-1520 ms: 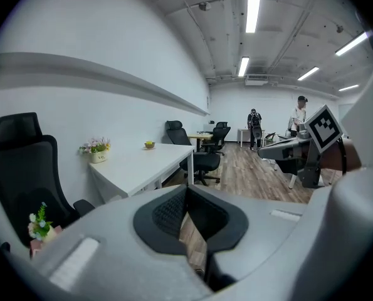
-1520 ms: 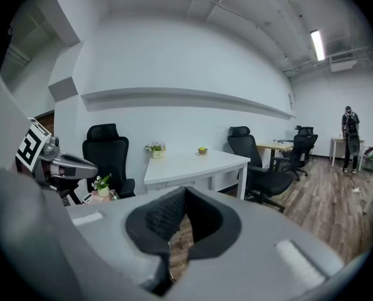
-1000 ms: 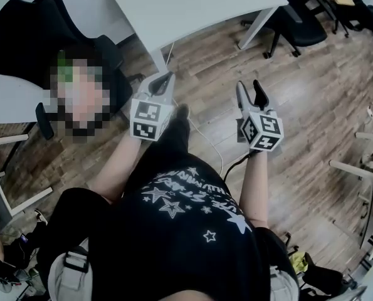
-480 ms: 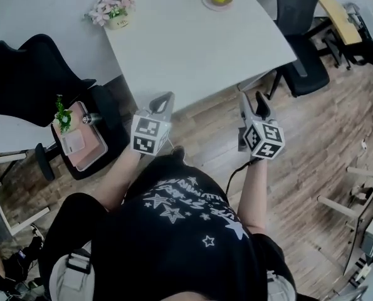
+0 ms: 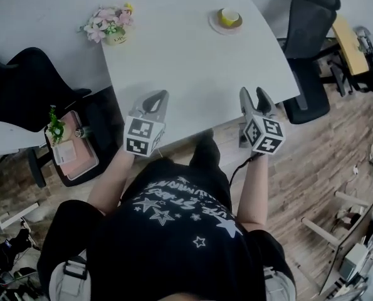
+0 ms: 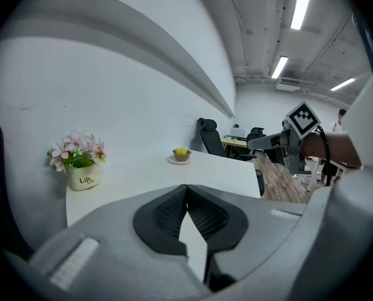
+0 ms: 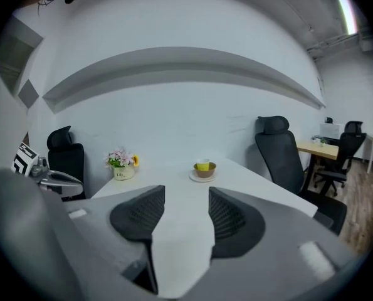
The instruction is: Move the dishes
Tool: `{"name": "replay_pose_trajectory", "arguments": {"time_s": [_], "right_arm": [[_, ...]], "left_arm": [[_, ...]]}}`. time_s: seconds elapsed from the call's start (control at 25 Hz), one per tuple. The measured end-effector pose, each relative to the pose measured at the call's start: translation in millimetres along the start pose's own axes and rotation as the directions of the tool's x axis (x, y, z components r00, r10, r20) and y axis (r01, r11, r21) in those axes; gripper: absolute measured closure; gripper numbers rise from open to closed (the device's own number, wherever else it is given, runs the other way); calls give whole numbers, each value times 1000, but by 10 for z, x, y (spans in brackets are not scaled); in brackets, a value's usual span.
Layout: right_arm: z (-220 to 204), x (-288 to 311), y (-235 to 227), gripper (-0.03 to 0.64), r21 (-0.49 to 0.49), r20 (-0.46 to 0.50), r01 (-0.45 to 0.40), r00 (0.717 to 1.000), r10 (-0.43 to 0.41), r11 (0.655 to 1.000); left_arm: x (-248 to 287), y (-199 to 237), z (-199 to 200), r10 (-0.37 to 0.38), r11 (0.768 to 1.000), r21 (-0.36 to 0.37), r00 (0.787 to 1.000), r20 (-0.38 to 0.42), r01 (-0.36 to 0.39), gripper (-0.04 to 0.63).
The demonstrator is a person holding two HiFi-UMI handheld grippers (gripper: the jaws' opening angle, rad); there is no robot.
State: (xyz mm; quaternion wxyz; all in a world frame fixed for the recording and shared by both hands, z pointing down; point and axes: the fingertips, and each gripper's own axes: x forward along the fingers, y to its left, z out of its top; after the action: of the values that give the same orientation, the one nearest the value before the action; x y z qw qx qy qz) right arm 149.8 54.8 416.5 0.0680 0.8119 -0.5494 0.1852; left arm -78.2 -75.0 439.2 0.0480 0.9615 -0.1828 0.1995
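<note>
The dishes (image 5: 227, 19) (a yellow cup in a bowl on a saucer) sit at the far right of the worktop (image 5: 192, 61), with a flower pot (image 5: 114, 33) at its far left. At the near edge, the left gripper (image 5: 153, 99) has its jaws together and the right gripper (image 5: 256, 96) has them apart; both hold nothing.

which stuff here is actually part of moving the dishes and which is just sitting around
For the job:
- yellow cup in a brown bowl on a white saucer
- white table under them
- left gripper, jaws together, empty
- right gripper, jaws apart, empty

Just lying about:
- flower pot
- black office chair
- pink box on another chair
</note>
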Motion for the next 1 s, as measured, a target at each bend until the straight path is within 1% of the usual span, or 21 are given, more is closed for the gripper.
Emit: {"name": "replay_pose_trajectory", "arguments": {"time_s": [0.08, 0.16, 0.28, 0.4, 0.56, 0.68, 0.72, 0.8, 0.84, 0.92, 0.96, 1.0], "right_arm": [[132, 339, -141, 394, -16, 0, -31, 1000, 31, 999], [250, 713, -285, 394, -22, 1, -66, 998, 66, 998], [407, 1258, -500, 394, -33, -13, -126, 992, 125, 992], [532, 1712, -666, 394, -53, -53, -190, 981, 187, 980], [652, 2182, -798, 394, -72, -100, -273, 959, 265, 959], [728, 2428, -827, 393, -108, -132, -333, 939, 319, 937], [752, 2513, -819, 366, -122, -146, -356, 930, 338, 927], [783, 2681, -794, 364, -148, -179, -397, 912, 370, 906], [787, 2760, -778, 344, -162, -198, -412, 904, 380, 896], [780, 2919, -728, 324, -194, -237, -438, 889, 391, 878], [778, 3000, -697, 298, -209, -253, -449, 883, 395, 869], [776, 3077, -671, 296, -222, -266, -457, 878, 398, 861]], "left_arm": [[160, 105, 58, 40, 999, -11, 999, -1, -40, 584], [327, 231, 98, 97, 995, -28, 995, -11, -97, 584], [569, 374, 181, 192, 980, -57, 981, -29, -193, 584], [794, 426, 294, 257, 962, -77, 965, -52, -261, 584], [1032, 408, 389, 314, 941, -107, 946, -86, -322, 584], [1152, 364, 435, 353, 923, -127, 930, -102, -364, 584], [1189, 356, 457, 367, 916, -129, 924, -105, -379, 584], [1261, 341, 507, 391, 905, -132, 914, -111, -404, 584], [1294, 336, 528, 398, 902, -134, 910, -113, -411, 584], [1340, 331, 557, 410, 896, -136, 904, -119, -424, 584], [1352, 330, 569, 418, 891, -135, 900, -124, -433, 584], [1358, 328, 580, 427, 887, -133, 895, -129, -442, 584]]}}
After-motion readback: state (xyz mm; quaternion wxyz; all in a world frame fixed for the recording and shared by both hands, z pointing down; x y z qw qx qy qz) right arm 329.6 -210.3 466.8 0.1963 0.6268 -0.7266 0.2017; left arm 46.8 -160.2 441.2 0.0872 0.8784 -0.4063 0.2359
